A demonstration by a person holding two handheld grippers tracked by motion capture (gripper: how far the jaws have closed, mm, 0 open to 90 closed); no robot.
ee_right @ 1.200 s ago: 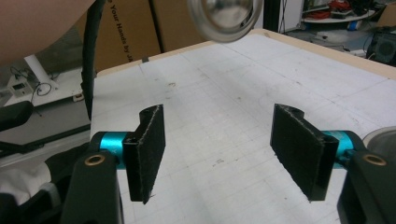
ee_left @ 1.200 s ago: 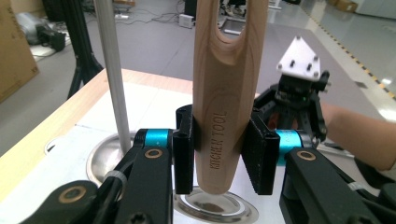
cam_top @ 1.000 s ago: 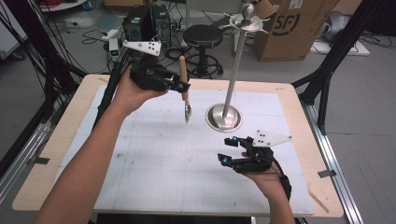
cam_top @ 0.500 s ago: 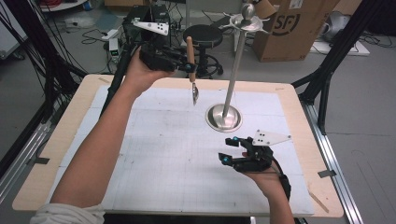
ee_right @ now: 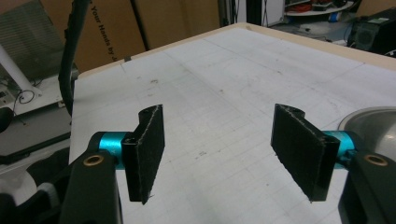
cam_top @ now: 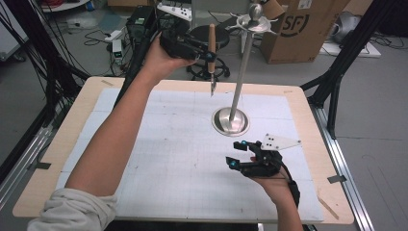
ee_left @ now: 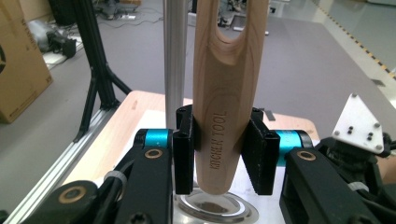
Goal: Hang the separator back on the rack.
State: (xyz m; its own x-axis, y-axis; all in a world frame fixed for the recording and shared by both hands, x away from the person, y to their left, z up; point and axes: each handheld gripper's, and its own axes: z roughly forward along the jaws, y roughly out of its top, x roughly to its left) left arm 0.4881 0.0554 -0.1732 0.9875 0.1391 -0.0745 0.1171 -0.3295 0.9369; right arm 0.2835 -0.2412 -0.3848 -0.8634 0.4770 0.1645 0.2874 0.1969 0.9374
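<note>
Right gripper (cam_top: 239,154) idle near the desk (cam_top: 308,125) edge, jaws spread, empty. Beyond it, left gripper (cam_top: 204,48) pinches the wooden-handled utensil (cam_top: 211,53) aloft beside the stand (cam_top: 243,67) — lifted, not yet hung on the top hooks; hanging remains.

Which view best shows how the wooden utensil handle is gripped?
The left gripper view: the wooden handle sits clamped between the left gripper pads, lettering readable. The high view shows the whole utensil hanging upright beside the metal stand, small. The right gripper view adds nothing.
</note>
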